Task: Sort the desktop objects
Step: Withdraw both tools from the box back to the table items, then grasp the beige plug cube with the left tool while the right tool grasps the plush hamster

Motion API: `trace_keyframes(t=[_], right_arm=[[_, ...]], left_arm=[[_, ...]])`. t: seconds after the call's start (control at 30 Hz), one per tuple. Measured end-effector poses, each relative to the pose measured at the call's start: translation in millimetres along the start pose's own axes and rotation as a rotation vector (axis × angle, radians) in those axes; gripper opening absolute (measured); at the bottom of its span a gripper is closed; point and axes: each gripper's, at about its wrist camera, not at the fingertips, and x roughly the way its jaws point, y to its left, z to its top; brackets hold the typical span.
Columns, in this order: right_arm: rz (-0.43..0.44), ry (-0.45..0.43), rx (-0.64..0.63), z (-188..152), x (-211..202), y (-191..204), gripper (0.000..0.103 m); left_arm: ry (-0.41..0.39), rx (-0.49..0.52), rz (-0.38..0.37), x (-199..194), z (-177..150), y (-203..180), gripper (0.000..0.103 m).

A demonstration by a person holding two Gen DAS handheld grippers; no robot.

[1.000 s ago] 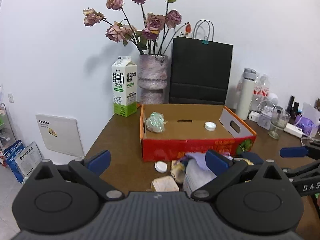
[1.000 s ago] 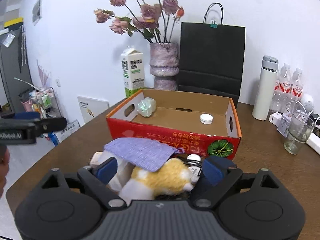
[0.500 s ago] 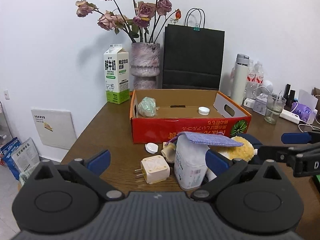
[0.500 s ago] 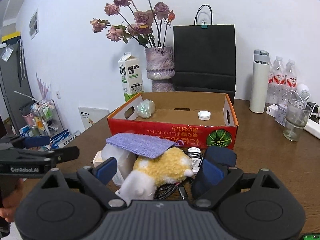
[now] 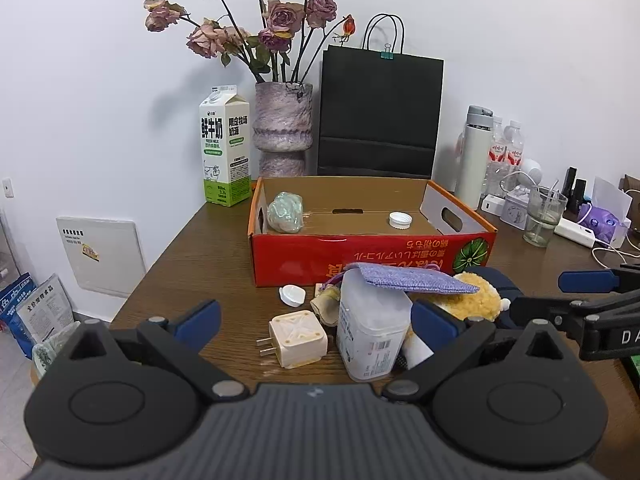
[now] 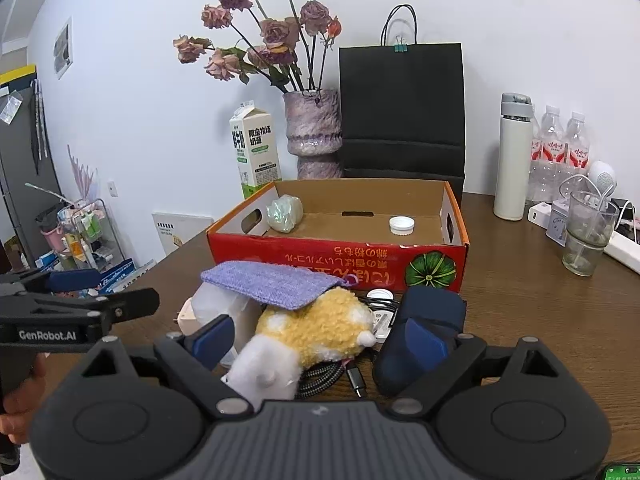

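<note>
Box (image 5: pixel 372 256): red cardboard, open top, at frame centre of both views on the brown table (image 5: pixel 208 256). Inside it, 1 crumpled pale-green wad (image 5: pixel 285 213) lies at the left end and 1 white cap (image 5: pixel 400 219) lies right of centre.

Pile: in front of the box, lower centre of both views. It consists of a white jar (image 5: pixel 370 336) with a purple cloth (image 5: pixel 408 278) draped over its top, a yellow-and-white plush (image 6: pixel 316 332) touching the jar, a cream plug (image 5: pixel 297 338) just left of the jar, a 2nd white cap (image 5: pixel 292 294) near the box wall, and a navy case (image 6: pixel 424 328) at the right with a braided cable (image 6: pixel 320 378) beside it.

Left gripper (image 5: pixel 316 320): fingers apart, empty, low over the plug and jar.

Right gripper (image 6: pixel 320 340): fingers apart, empty, with the plush between them; whether the pads touch it cannot be determined.
</note>
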Motion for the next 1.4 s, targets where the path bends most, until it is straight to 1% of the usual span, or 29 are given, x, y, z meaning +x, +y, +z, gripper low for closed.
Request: trace_keyframes(t=[0.2, 0.3, 0.37, 0.53, 0.63, 0.67, 0.73, 0.8, 0.87, 0.9, 0.97, 1.0, 1.03, 1.07, 1.1, 1.13, 1.17, 1.27, 1.4], right_arm=[[-0.005, -0.001, 0.000, -2, 0, -2, 0.092], [-0.009, -0.010, -0.016, -9, -3, -3, 0.092], [-0.012, -0.005, -0.020, -15, -2, -5, 0.093], [0.016, 0.013, -0.036, -33, 13, -4, 0.092], [0.003, 0.052, -0.046, -40, 31, 4, 0.090], [0.003, 0.061, -0.044, -41, 36, 6, 0.090], [0.030, 0.059, -0.030, -39, 43, 10, 0.090], [0.036, 0.047, -0.023, -35, 47, 16, 0.089], [0.041, 0.065, -0.004, -30, 55, 19, 0.088], [0.050, 0.080, 0.019, -29, 60, 20, 0.088], [0.071, 0.097, 0.053, -28, 70, 22, 0.085], [0.079, 0.104, 0.069, -28, 76, 23, 0.083], [0.098, 0.105, 0.083, -28, 79, 24, 0.077], [0.125, 0.106, 0.100, -28, 82, 24, 0.062], [0.139, 0.106, 0.113, -28, 82, 25, 0.056], [0.133, 0.096, 0.105, -28, 80, 27, 0.050], [0.124, 0.085, 0.092, -28, 77, 29, 0.042], [0.117, 0.084, 0.070, -27, 66, 29, 0.038], [0.114, 0.044, 0.084, -25, 38, 19, 0.036]], left_arm=[[-0.004, -0.018, -0.001, 3, -2, 4, 0.103], [-0.005, -0.052, 0.006, 4, -8, 9, 0.103], [0.005, -0.073, -0.004, 3, -17, 13, 0.103], [0.030, -0.079, -0.012, 10, -39, 19, 0.100], [0.023, -0.073, -0.031, 22, -41, 16, 0.099], [0.022, -0.067, -0.031, 27, -40, 15, 0.097], [0.027, -0.065, -0.017, 39, -37, 14, 0.093], [0.028, -0.079, -0.014, 51, -32, 18, 0.083], [0.052, -0.106, -0.013, 63, -28, 23, 0.077], [0.057, -0.117, -0.017, 69, -26, 26, 0.075], [0.068, -0.123, -0.021, 81, -24, 28, 0.073], [0.079, -0.121, -0.013, 86, -23, 28, 0.068], [0.094, -0.117, -0.008, 91, -22, 27, 0.063], [0.111, -0.115, -0.009, 96, -22, 27, 0.051], [0.121, -0.119, -0.017, 98, -22, 27, 0.049], [0.122, -0.120, -0.014, 98, -22, 27, 0.049], [0.126, -0.117, -0.013, 97, -22, 26, 0.048], [0.133, -0.126, -0.023, 93, -22, 27, 0.045], [0.121, -0.145, 0.000, 79, -24, 32, 0.044]])
